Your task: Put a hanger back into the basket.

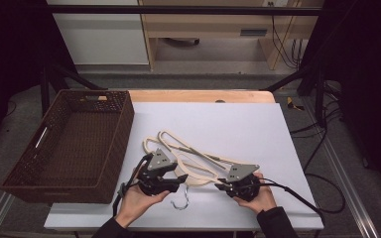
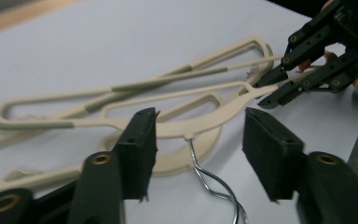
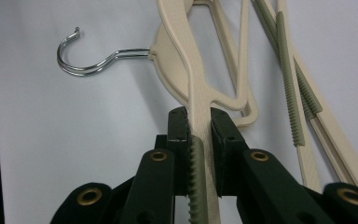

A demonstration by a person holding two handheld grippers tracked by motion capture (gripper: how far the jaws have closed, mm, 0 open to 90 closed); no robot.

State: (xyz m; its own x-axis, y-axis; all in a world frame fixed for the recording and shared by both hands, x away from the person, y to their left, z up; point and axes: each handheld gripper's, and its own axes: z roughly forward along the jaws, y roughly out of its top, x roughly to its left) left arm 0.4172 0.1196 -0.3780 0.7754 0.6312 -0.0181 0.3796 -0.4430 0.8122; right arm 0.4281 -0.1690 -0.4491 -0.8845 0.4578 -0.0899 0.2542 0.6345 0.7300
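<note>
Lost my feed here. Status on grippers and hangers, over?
Right gripper shut on top hanger arm. Left gripper open, jaws astride its neck by the metal hook. More hangers tangled beneath; basket at left.

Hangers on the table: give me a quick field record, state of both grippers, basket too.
things: cream plastic hangers, tangled on the white sheet
hook: metal hook lying flat
right gripper: shut on a hanger arm
left gripper: open, jaws either side of the hanger neck
basket: brown wicker basket, nothing inside, left of the hangers
</note>
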